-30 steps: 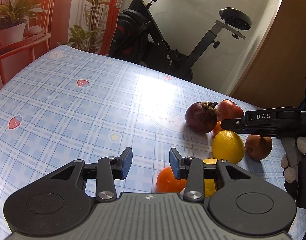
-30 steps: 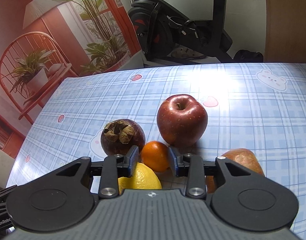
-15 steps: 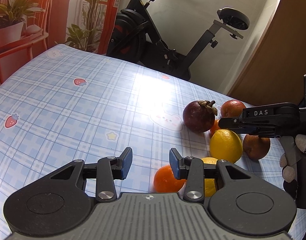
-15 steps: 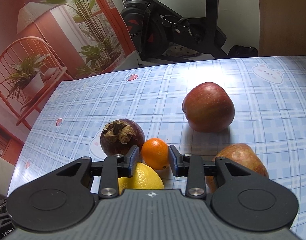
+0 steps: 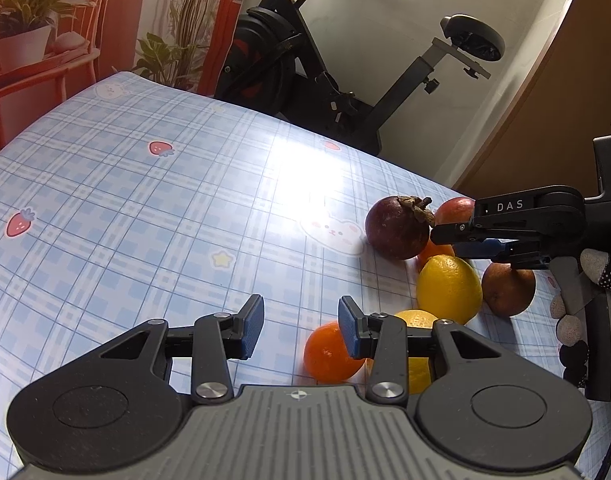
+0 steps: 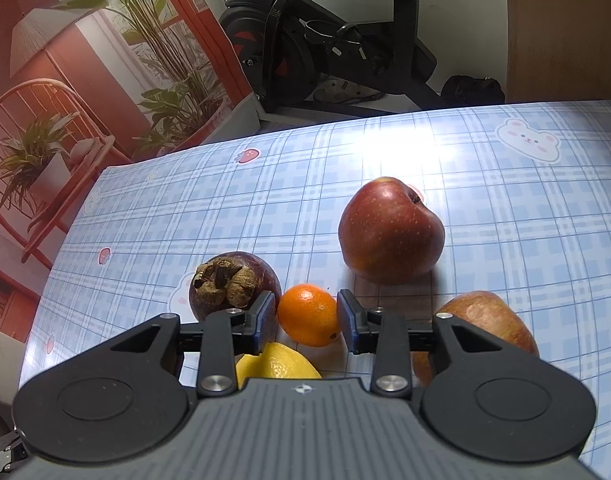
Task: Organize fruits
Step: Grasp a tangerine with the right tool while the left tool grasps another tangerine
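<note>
On the checked tablecloth [image 6: 185, 208], ahead of the right gripper [image 6: 305, 316], sits a red apple [image 6: 389, 232]. Its jaws, just widening, flank a small orange [image 6: 307, 314] without pressing. The left gripper [image 5: 301, 326] gapes, empty.

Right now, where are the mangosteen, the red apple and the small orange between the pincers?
mangosteen [image 6: 241, 284], right wrist view, its purple side.
red apple [image 6: 389, 232], right wrist view, its front skin.
small orange [image 6: 307, 314], right wrist view, its middle.

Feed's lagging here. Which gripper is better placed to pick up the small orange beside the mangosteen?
Right. The right gripper already frames the small orange; the left gripper hangs over bare tablecloth.
</note>
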A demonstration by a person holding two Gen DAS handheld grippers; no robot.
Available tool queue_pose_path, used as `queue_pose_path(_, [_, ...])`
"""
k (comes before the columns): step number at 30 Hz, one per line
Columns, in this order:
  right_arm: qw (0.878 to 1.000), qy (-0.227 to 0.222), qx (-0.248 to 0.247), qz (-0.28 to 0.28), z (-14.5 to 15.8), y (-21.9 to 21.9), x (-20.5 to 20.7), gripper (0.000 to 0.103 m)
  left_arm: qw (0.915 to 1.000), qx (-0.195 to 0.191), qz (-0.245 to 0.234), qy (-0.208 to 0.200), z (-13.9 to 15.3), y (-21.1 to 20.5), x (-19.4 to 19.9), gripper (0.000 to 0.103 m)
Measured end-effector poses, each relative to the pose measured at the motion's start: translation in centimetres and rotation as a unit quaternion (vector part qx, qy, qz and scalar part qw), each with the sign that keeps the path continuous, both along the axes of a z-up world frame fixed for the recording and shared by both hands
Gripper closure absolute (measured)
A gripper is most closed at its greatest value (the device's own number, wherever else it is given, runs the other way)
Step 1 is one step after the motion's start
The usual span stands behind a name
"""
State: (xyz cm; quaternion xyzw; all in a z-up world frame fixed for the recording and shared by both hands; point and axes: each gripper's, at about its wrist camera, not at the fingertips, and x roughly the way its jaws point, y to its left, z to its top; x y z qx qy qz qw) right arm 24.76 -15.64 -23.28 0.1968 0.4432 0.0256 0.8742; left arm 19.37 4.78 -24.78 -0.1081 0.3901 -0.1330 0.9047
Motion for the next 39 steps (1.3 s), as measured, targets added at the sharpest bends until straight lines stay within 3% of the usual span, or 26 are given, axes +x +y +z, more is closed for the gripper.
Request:
queue_pose_path(10, [0.999,0.012,-0.05,0.014,-0.2,1.3,0.2,0.064,0.9999,-0.006,0.002,0.012,0.2,0.5,0.2,0.059])
queue_pose_path(22, [0.999,0.001,-0.029,0.018,0.0,0.8,-0.8,0.068,0.9997,-0.006,-0.005,0.024,-0.1,0.4,0.1,0.059])
queue_pose_path(24, [1.0,-0.011,-0.024,0.015,0.4,0.4,-1.5,0.074,0.9997,-0.004,-0.012,0.021,-0.1,0.2,0.0,0.059])
queue_pose_path(27, [1.0,-0.021,-0.02,0.012,0.8,-0.1,-2.3,0.09,0.9994,-0.009,-0.022,0.023,-0.1,0.0,-0.1,0.06])
queue_pose_path(32, [1.0,-0.011,0.003,0.01,0.7,-1.0,-2.4,0.09,0.9989,-0.02,-0.027,0.033,-0.5,-0.2,-0.4,0.059])
queue_pose_path(39, [1.0,-0.006,0.025,0.007,0.5,-1.0,-1.8,0.079,0.9985,-0.022,-0.034,0.038,-1.0,-0.8,-0.2,0.058])
